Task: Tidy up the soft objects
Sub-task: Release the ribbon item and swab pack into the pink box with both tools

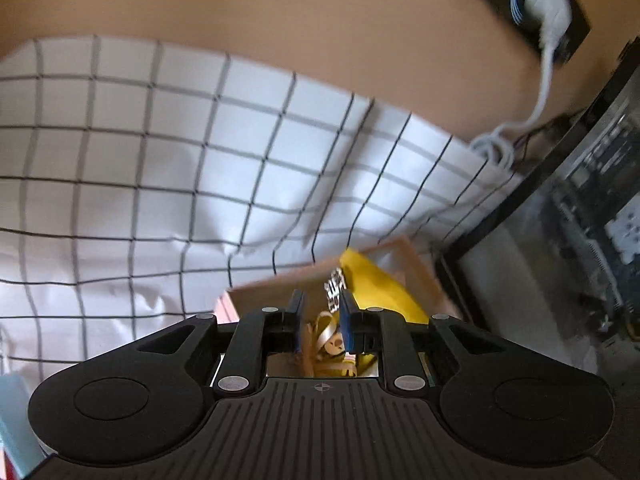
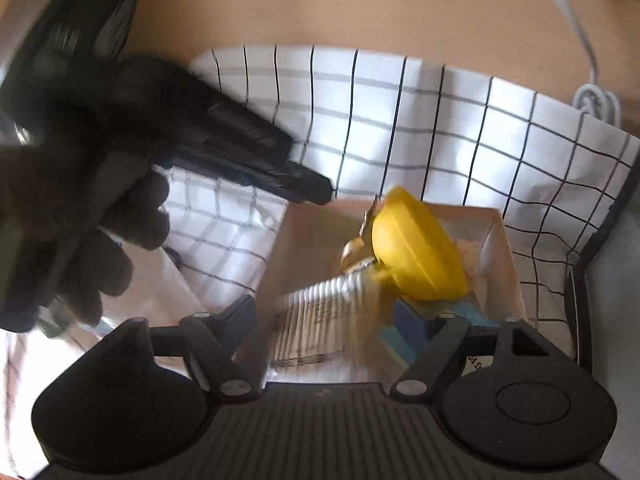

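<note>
Grid-patterned cloth (image 1: 168, 168) is filling the left wrist view, white with dark lines, lying rumpled over the tan desk (image 1: 280, 12). Down at the bottom the left tool (image 1: 322, 312) is pointing into a shallow cardboard box (image 1: 276, 286), its blue-padded fingers (image 1: 349, 320) standing close together with only a narrow gap. Pale ribbon-like strips (image 1: 326, 330) are showing in that gap, but whether the pads are pressing on them I cannot tell. A yellow soft object (image 1: 380, 288) is sitting in the box just to the right of the fingers. A white cable (image 1: 544, 80) is trailing off towards the top right, past a dark case (image 1: 560, 240) at the cloth's edge.

Over to the right wrist view, and the right tool (image 2: 338, 312) is hovering with its jaws spread wide, nothing pinched between them. The box (image 2: 502, 248) is lying straight ahead on the cloth (image 2: 440, 128), the yellow soft object (image 2: 416, 248) resting inside, tilted, amid blurred pale and blue items too smeared to name. On the left, a dark-gloved hand (image 2: 100, 248) is holding the left tool (image 2: 316, 190), whose tip is reaching the box's far left corner.
</note>
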`<action>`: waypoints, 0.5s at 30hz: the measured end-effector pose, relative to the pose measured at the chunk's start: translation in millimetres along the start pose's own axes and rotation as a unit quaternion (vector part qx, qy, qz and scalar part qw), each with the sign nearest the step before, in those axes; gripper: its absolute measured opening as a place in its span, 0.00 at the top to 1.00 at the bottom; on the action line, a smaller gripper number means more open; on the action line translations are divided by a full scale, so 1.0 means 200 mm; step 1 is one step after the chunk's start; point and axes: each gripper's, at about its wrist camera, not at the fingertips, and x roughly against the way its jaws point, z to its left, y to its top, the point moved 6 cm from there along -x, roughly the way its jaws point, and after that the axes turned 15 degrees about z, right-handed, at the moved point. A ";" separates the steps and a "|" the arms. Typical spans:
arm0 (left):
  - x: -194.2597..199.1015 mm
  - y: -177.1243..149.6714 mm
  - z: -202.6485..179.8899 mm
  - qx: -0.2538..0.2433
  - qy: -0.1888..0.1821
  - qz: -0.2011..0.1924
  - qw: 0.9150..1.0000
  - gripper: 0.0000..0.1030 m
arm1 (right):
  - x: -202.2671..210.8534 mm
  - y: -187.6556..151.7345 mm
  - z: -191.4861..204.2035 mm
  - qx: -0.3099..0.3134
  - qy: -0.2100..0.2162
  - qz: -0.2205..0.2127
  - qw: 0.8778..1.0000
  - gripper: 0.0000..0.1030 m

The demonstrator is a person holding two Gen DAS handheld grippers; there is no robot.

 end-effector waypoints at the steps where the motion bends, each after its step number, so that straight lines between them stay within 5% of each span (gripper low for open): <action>1: 0.05 -0.02 0.01 0.004 -0.005 -0.008 1.000 0.81 | 0.03 -0.01 -0.01 -0.005 0.005 -0.005 1.000 0.20; 4: 0.14 -0.09 0.00 0.012 -0.024 -0.025 0.999 0.81 | 0.03 -0.07 -0.04 -0.015 -0.005 0.002 1.000 0.21; 6: 0.21 -0.18 0.00 0.010 -0.032 -0.036 0.999 0.81 | -0.01 -0.10 -0.04 -0.022 -0.005 0.022 1.000 0.35; 7: 0.24 -0.22 0.00 0.007 -0.033 -0.040 0.999 0.81 | -0.03 -0.12 -0.04 -0.025 -0.001 0.036 0.999 0.56; 8: 0.28 -0.28 0.00 0.003 -0.033 -0.045 0.998 0.81 | -0.06 -0.12 -0.03 -0.029 0.000 0.050 0.998 0.65; 15: 0.41 -0.69 0.06 0.000 0.010 -0.012 1.000 0.81 | -0.14 -0.09 -0.02 -0.054 -0.025 0.067 0.996 0.64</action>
